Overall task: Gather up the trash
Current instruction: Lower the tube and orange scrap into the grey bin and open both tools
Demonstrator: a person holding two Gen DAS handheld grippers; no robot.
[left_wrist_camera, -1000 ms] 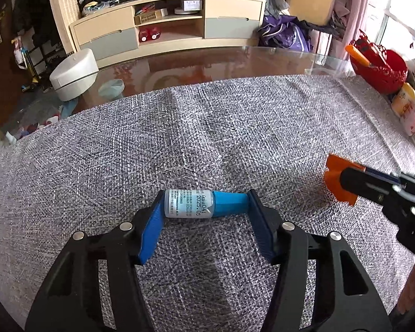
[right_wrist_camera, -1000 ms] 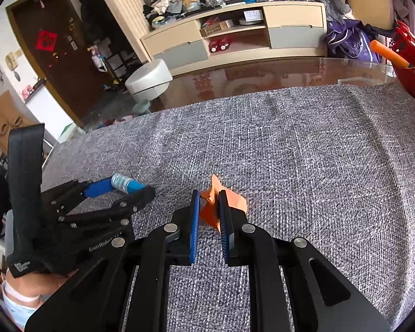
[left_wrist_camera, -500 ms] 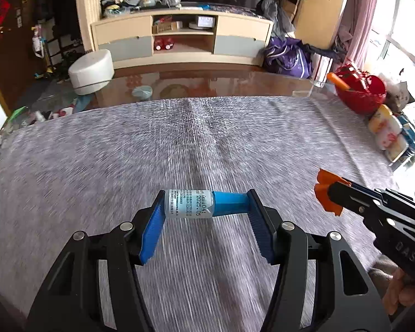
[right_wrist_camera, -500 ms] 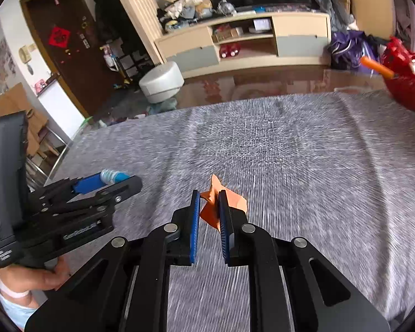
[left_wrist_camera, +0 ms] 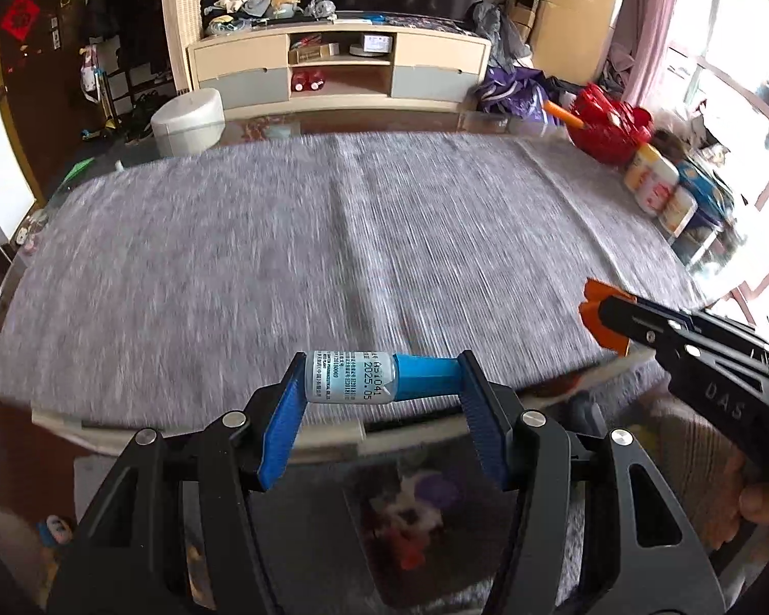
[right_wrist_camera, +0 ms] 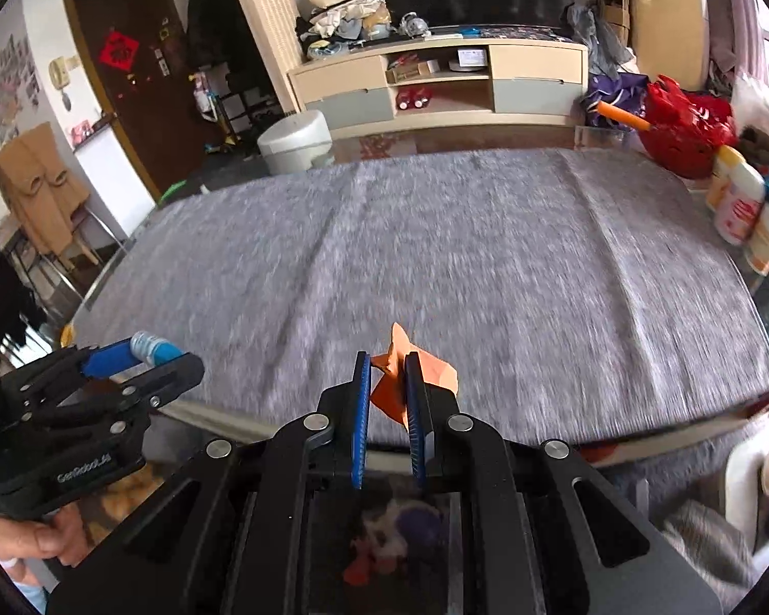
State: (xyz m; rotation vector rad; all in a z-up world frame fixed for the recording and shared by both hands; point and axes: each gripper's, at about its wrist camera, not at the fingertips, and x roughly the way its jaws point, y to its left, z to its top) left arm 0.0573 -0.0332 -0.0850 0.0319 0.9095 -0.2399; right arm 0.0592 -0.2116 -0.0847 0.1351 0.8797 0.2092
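Observation:
A small glass vial [left_wrist_camera: 351,383] with a white label and a blue cap lies crosswise between the blue pads of my left gripper [left_wrist_camera: 383,359], which is shut on it. In the right wrist view the vial [right_wrist_camera: 146,346] and the left gripper [right_wrist_camera: 128,374] show at the lower left. My right gripper [right_wrist_camera: 387,359] is shut on a crumpled orange paper scrap [right_wrist_camera: 438,371]. In the left wrist view the right gripper [left_wrist_camera: 610,318] and the paper scrap [left_wrist_camera: 589,302] show at the right. Both grippers hang over the near edge of the table with the grey cloth [left_wrist_camera: 333,236].
A red basket [left_wrist_camera: 610,128] and several bottles [left_wrist_camera: 656,184] stand at the table's far right edge. Beyond the table are a white round stool [left_wrist_camera: 189,120] and a low cabinet [left_wrist_camera: 338,66]. Below the near edge lies a blurred white, purple and red patch [right_wrist_camera: 400,528].
Both grippers have drawn back and risen from above the cloth to the table's near edge, which now shows under the fingers. The vial and the paper scrap stay gripped.

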